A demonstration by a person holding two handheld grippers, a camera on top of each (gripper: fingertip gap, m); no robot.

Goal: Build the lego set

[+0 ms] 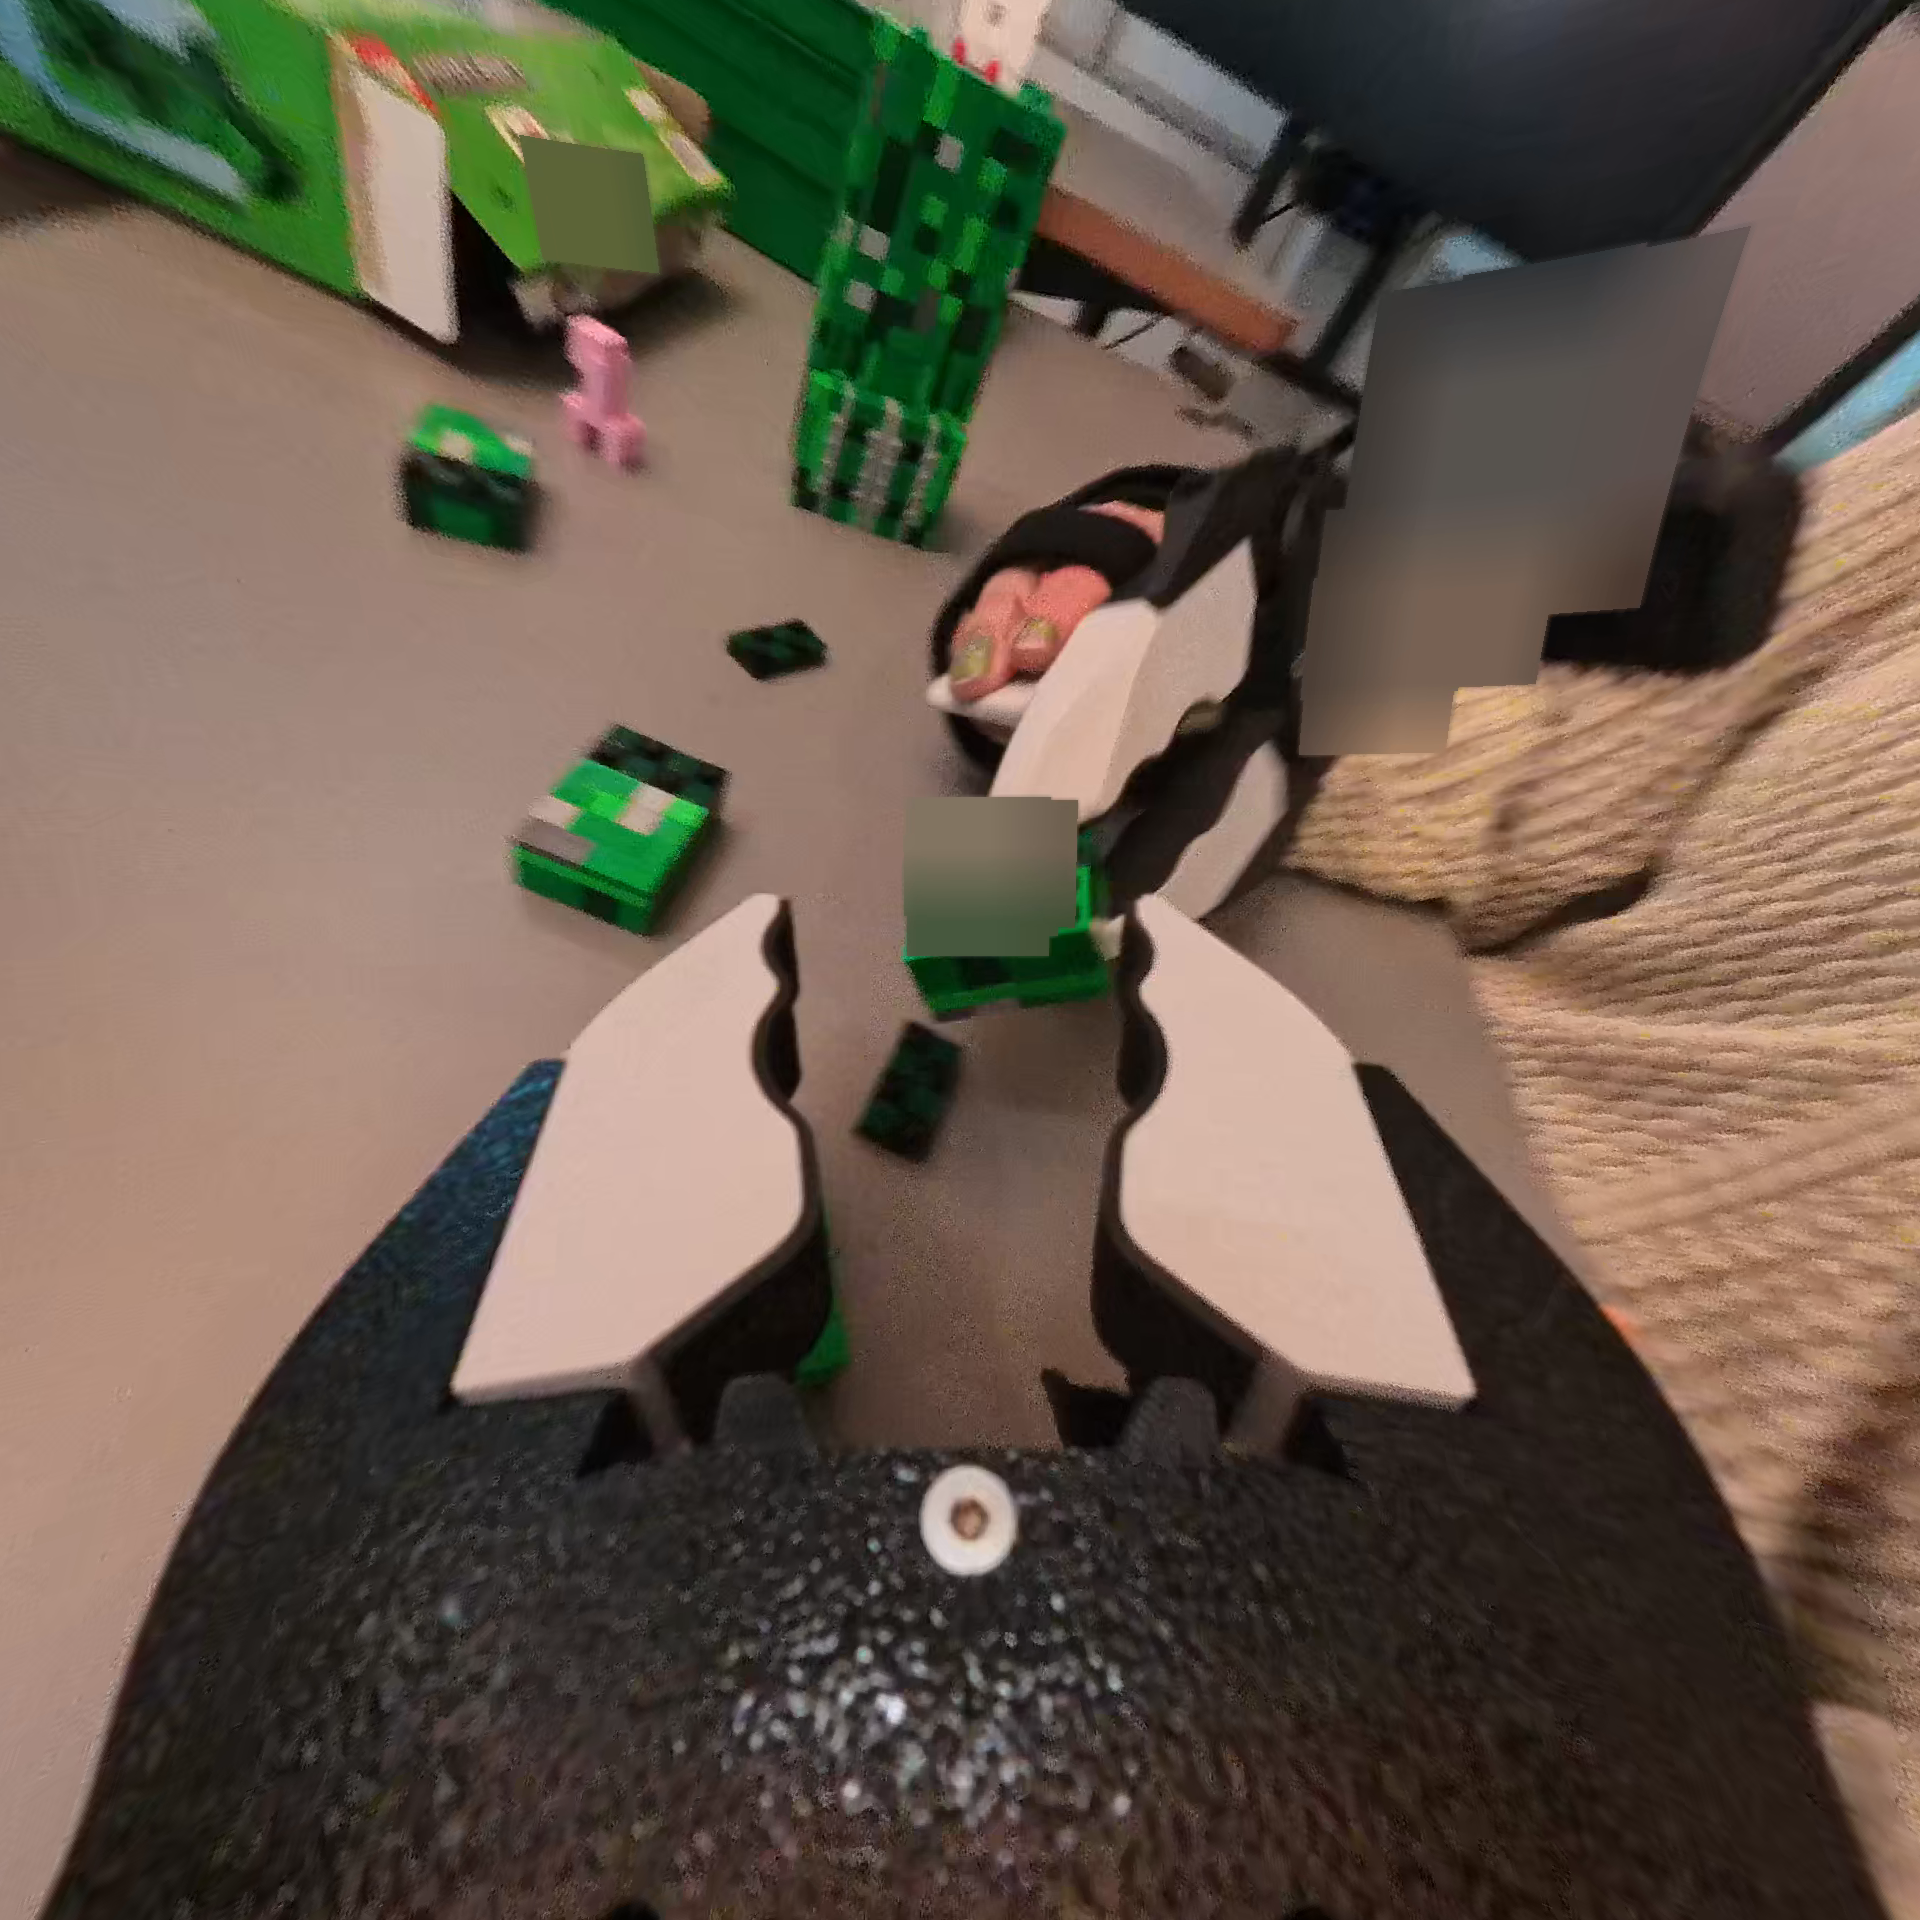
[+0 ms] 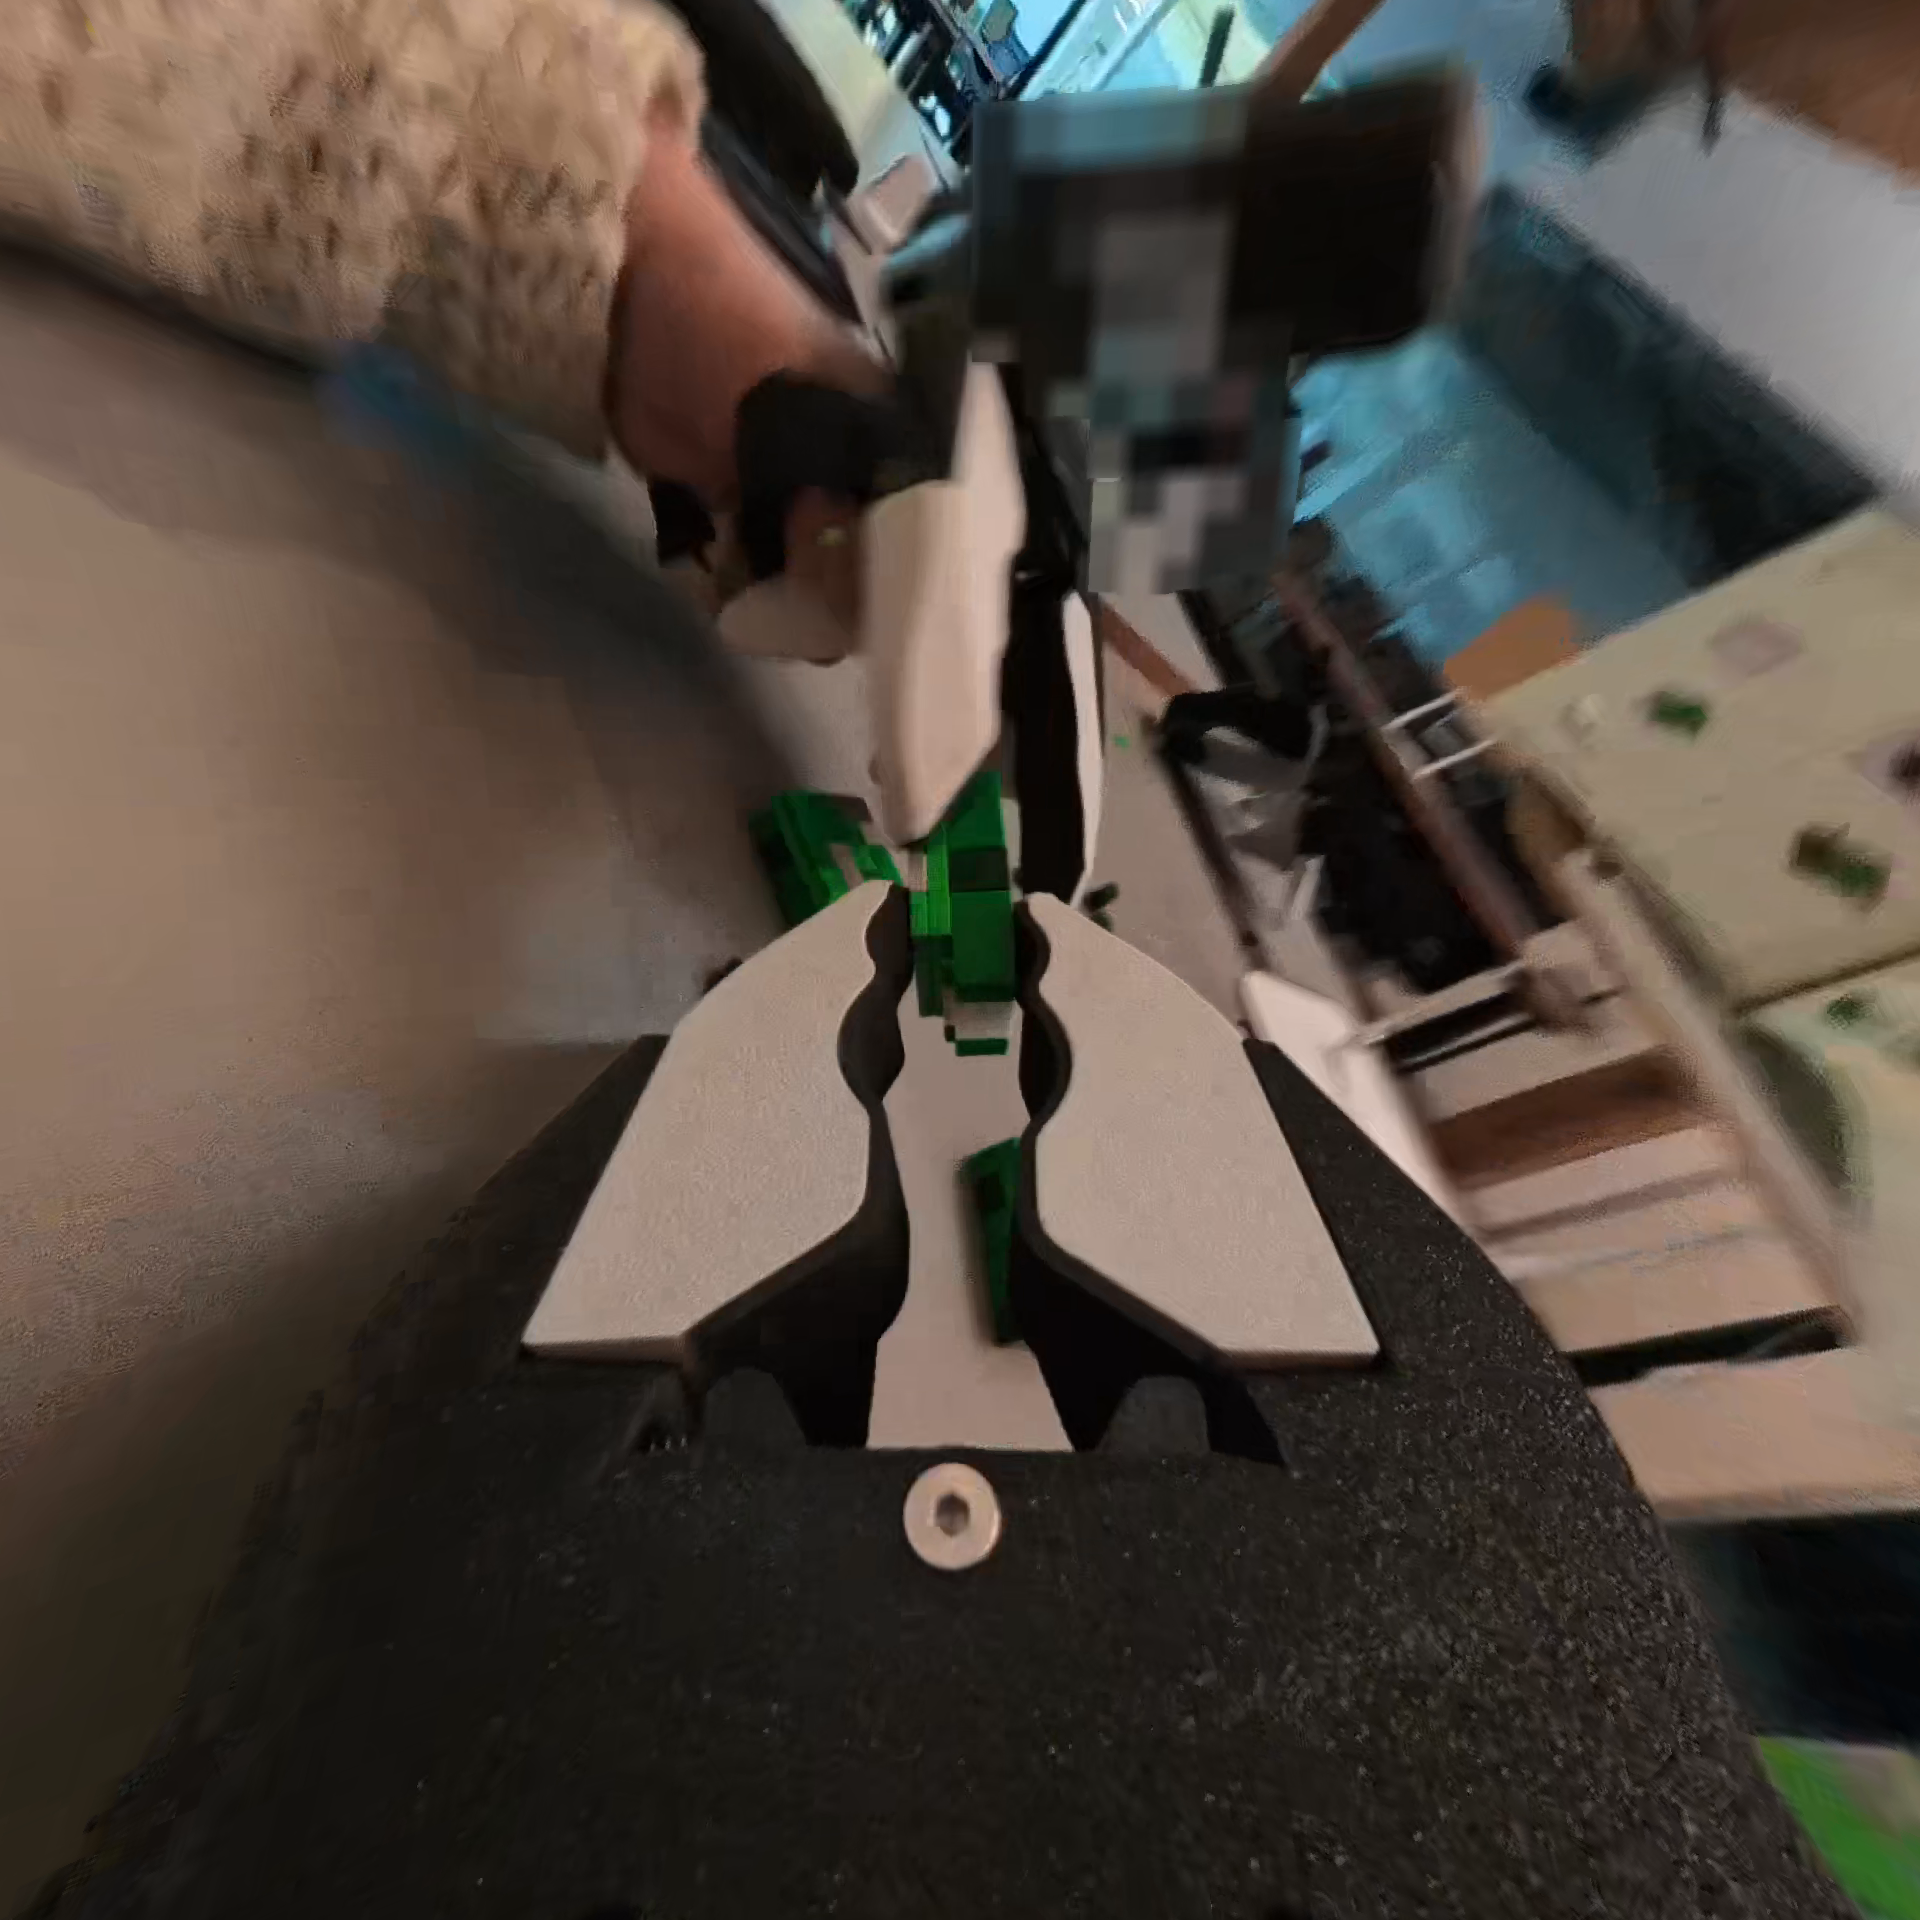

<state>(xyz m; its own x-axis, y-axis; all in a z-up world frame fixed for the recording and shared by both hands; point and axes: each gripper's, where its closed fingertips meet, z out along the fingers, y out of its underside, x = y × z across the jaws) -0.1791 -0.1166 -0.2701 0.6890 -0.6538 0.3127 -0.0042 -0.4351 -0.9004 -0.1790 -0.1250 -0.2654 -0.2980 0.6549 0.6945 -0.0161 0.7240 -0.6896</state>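
two grippers (image 1: 961, 935) (image 2: 956, 909), one green block (image 2: 961, 935).

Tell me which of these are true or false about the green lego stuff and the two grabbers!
1. The tall green lego tower is standing upright on the table. True.
2. The left gripper is shut tight. False: its fingers are spread apart with nothing between them.
3. The right gripper has a green lego block between its fingers. True.
4. The little pink figure sits on top of the tower. False: it stands on the table, left of the tower.
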